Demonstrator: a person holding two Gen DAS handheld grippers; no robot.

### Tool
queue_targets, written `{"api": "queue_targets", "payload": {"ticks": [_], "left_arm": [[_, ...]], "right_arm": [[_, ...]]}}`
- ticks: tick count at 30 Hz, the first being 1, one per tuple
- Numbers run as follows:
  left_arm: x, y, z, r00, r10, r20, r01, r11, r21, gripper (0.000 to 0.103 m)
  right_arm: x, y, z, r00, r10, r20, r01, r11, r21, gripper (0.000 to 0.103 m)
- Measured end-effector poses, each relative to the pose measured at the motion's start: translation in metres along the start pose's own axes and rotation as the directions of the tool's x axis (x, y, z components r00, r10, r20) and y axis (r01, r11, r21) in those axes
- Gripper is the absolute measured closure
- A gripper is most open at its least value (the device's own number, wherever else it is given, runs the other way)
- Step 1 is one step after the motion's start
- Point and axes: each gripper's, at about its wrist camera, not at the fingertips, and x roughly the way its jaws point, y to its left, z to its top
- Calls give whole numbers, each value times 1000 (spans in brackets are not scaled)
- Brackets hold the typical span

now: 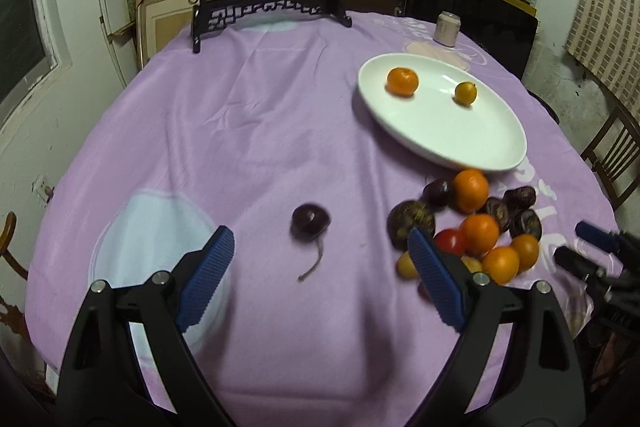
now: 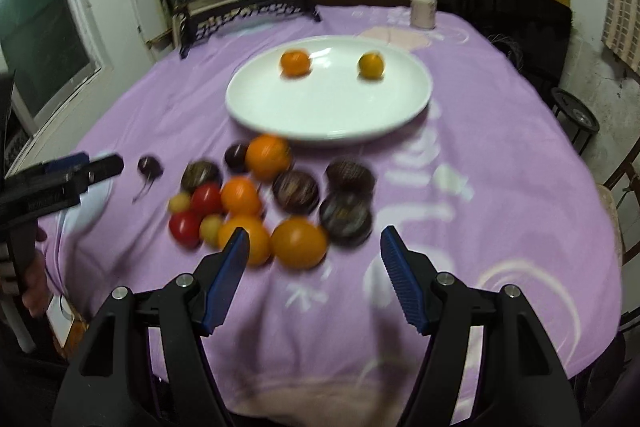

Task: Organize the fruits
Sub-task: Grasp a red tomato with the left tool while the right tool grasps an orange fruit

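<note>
On plate (image 2: 280,107): tangerine (image 2: 295,63), kumquat (image 2: 371,66).

Under my fingers, the desk (image 1: 260,115) wears a lilac cloth. On it: a white plate (image 1: 472,131), a loose fruit pile (image 1: 480,223), one dark cherry (image 1: 310,221) apart, a can (image 1: 447,29), a framed screen's stand (image 1: 272,9).

Your table wears a lilac tablecloth (image 1: 260,99) with pale blue and white shapes. The oval plate (image 2: 320,115) is plain white, carrying an orange mandarin (image 1: 402,81) and a yellow kumquat (image 1: 465,93). The stemmed cherry (image 1: 310,221) is dark purple. Each tool has ribbed blue pads (image 1: 210,281) on black arms.
</note>
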Motion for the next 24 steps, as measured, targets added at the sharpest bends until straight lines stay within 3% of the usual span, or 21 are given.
{"api": "queue_targets", "payload": {"ticks": [3,5,7,16,20,24], "left_arm": [[-2,3,-8,1000,-6,-8,6,1000,-2,12],[-4,4,-12,1000,-10,-13,10,1000,-1,12],[-6,5,-15,1000,-11,-14,11,1000,0,12],[-12,-8,-27,999,-26,-31,28,999,42,12],[-10,-23,-34,998,-35,-58,40,996,82,12],[-6,-37,-39,996,-42,-76,51,992,113,11]], "right_arm": [[4,3,-10,1000,26,8,-26,1000,1,37],[9,3,-11,999,35,-6,-35,999,1,49],[15,4,-11,999,52,-13,-52,999,5,54],[42,8,0,1000,13,-10,-13,1000,-21,61],[46,12,-4,998,-22,-57,19,998,-57,62],[48,3,-10,998,13,-59,-14,1000,-23,62]]}}
